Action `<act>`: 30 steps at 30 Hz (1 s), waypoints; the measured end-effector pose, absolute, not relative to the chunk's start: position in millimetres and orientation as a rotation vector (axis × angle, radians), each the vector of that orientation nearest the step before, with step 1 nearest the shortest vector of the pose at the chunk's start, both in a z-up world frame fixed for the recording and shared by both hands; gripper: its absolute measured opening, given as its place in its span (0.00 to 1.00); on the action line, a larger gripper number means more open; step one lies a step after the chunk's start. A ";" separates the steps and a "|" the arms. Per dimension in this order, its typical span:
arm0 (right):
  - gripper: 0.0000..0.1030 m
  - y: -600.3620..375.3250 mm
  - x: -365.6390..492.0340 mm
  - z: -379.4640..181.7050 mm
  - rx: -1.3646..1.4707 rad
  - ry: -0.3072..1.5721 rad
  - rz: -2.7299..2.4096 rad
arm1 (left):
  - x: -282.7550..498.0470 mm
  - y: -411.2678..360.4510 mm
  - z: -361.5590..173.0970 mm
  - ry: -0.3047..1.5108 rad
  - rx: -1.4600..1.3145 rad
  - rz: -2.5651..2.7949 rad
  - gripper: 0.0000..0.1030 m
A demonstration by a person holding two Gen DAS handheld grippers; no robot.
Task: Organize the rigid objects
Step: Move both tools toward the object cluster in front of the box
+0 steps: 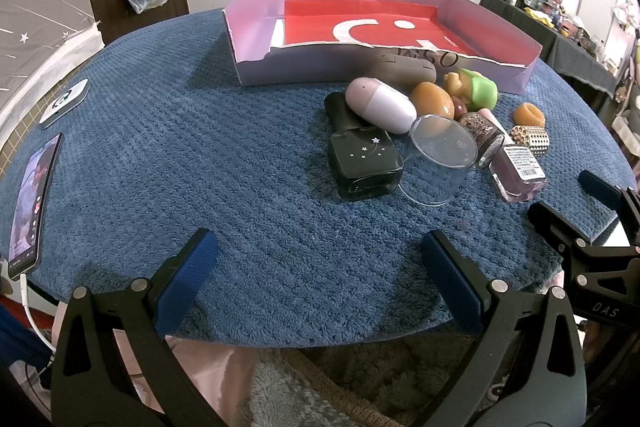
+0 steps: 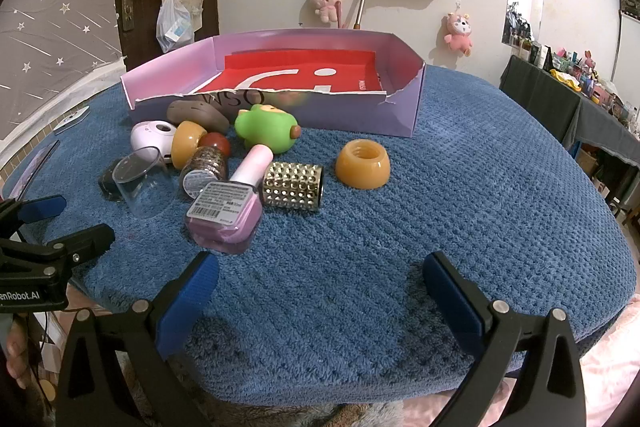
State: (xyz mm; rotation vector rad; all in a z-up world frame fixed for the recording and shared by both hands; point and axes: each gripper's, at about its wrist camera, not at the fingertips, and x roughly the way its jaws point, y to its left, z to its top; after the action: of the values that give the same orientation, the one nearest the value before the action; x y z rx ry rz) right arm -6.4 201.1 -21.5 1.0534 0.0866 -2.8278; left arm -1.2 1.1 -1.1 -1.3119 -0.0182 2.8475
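Note:
A pile of small objects lies on the blue cloth in front of a lilac box (image 1: 256,67) (image 2: 400,115) with a red sheet inside. The pile holds a black bottle (image 1: 362,159), a clear cup (image 1: 438,159) (image 2: 140,179), a pink-white capsule (image 1: 380,105), a pink polish bottle (image 1: 518,167) (image 2: 228,215), a studded gold cylinder (image 2: 293,185), an orange ring (image 2: 362,165) and a green toy (image 2: 264,129). My left gripper (image 1: 318,251) is open and empty, short of the pile. My right gripper (image 2: 318,275) is open and empty, right of the polish bottle.
A phone (image 1: 30,203) and a small white device (image 1: 64,103) lie at the table's left edge. A cluttered dark side table (image 2: 580,99) stands at the right. Bags and plush toys hang on the back wall.

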 end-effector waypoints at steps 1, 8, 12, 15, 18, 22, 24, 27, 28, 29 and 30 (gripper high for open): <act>1.00 200.9 -6.4 -21.6 1.053 0.087 -2.828 | -1.2 1.2 -1.0 -0.018 -1.312 2.847 1.00; 1.00 200.9 -6.5 -21.3 1.053 0.086 -2.828 | -1.2 1.2 -0.7 -0.018 -1.313 2.847 1.00; 1.00 201.0 -6.6 -21.1 1.055 0.087 -2.827 | -1.1 1.2 -0.6 -0.018 -1.312 2.847 1.00; 1.00 201.1 -7.0 -20.9 1.055 0.086 -2.828 | -1.2 1.1 -0.4 -0.017 -1.312 2.846 1.00; 1.00 201.0 -6.8 -20.9 1.057 0.086 -2.827 | -0.6 0.5 -1.3 -0.019 -1.314 2.845 1.00; 1.00 200.8 -6.7 -21.1 1.058 0.087 -2.825 | -0.8 0.6 -1.7 -0.016 -1.315 2.844 1.00; 1.00 201.4 -6.5 -22.1 1.061 0.086 -2.818 | -1.2 0.6 -1.9 -0.014 -1.319 2.843 1.00; 1.00 201.9 -5.9 -22.8 1.062 0.082 -2.808 | -1.5 0.5 -2.2 -0.014 -1.321 2.839 1.00; 0.99 202.0 -5.7 -22.9 1.062 0.082 -2.805 | -1.1 0.5 -2.5 -0.014 -1.321 2.839 1.00; 0.98 202.0 -5.5 -23.0 1.061 0.085 -2.804 | -1.2 0.7 -2.3 -0.013 -1.321 2.838 1.00; 0.96 201.8 -5.1 -22.8 1.059 0.088 -2.800 | -1.5 1.0 -2.0 -0.011 -1.321 2.837 1.00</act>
State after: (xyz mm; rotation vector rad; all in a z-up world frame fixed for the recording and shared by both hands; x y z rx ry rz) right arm -5.1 201.8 -22.8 1.0586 0.0883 -2.7995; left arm -1.5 1.0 -2.0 -1.3211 -0.0113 2.8366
